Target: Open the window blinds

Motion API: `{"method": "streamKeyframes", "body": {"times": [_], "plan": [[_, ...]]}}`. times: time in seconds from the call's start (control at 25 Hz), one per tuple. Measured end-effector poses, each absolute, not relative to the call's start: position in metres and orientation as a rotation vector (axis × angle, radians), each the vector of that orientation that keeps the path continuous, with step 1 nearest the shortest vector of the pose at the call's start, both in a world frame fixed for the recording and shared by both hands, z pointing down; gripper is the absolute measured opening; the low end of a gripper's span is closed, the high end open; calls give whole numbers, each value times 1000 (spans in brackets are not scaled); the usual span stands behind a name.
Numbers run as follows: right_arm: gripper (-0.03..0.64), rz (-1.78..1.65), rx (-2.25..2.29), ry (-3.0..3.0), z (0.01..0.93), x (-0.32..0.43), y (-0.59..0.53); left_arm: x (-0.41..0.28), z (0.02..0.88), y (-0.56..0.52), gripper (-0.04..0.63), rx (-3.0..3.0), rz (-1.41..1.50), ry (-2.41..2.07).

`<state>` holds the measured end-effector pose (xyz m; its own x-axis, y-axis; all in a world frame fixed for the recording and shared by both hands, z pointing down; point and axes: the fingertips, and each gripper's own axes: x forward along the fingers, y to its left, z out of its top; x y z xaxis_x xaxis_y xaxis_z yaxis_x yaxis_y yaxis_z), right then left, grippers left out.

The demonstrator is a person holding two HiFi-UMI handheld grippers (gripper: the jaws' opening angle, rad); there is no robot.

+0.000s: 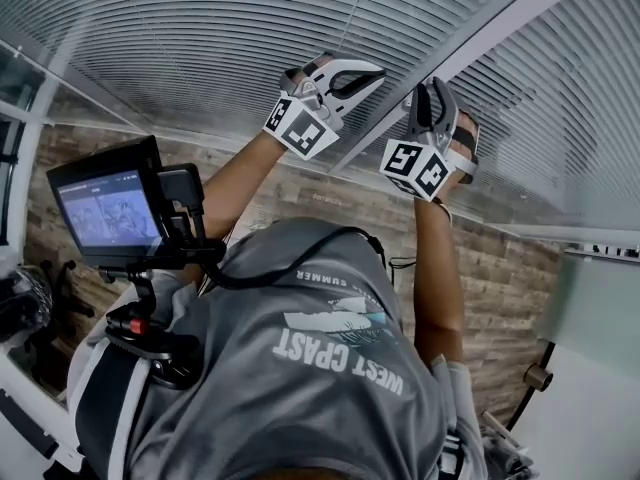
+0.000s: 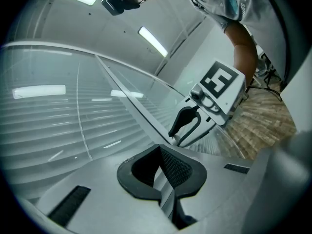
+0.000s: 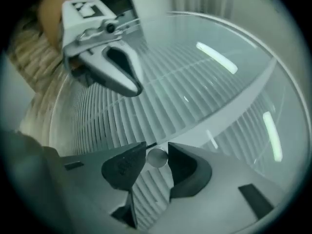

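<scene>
Window blinds (image 1: 200, 28) fill the panes on both sides of a pale frame bar (image 1: 470, 48), and both tools are raised up against them. The slats lie flat and overlapping, with only thin dark lines between them and nothing visible through them, so by my reading the blinds are closed and the opening has not begun to show. Bright strips of ceiling light reflect off the panes, which suggests glass in front of the slats.

The right hand-held gripper (image 1: 437, 93) is at the frame bar. Its own view shows a round silver knob (image 3: 157, 158) pinched between the two jaw tips, both of which appear to touch it. This looks like the control for the slats, though the pictures cannot confirm that. The left hand-held gripper (image 1: 372, 72) hangs just beside the right one, close to the slats, with its jaws pressed together on nothing.

I judge the task to be at its first working step: the control is gripped, while turning or sliding it until the slats tilt apart is not yet done. The left tool has no evident job here.

No containers appear in any view, so there are no contents to report.
</scene>
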<state>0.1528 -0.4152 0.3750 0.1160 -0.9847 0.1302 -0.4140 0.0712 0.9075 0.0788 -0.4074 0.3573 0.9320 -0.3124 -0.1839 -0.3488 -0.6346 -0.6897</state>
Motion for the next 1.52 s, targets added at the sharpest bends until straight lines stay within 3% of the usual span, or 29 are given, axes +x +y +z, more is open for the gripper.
{"method": "streamKeyframes", "body": {"times": [0.16, 0.28, 1.0, 1.24, 1.52], "plan": [[104, -332, 1918, -1889, 362, 164, -400, 78, 359, -406, 3, -2295, 52, 461], [104, -175, 2041, -1961, 365, 172, -403, 75, 362, -410, 3, -2305, 47, 477], [107, -83, 2178, -1860, 376, 201, -412, 83, 364, -401, 3, -2309, 53, 446], [107, -281, 2073, -1734, 375, 203, -411, 86, 365, -397, 3, -2311, 56, 425], [106, -778, 1607, -1251, 379, 194, -409, 90, 365, -392, 3, -2313, 62, 404]]}}
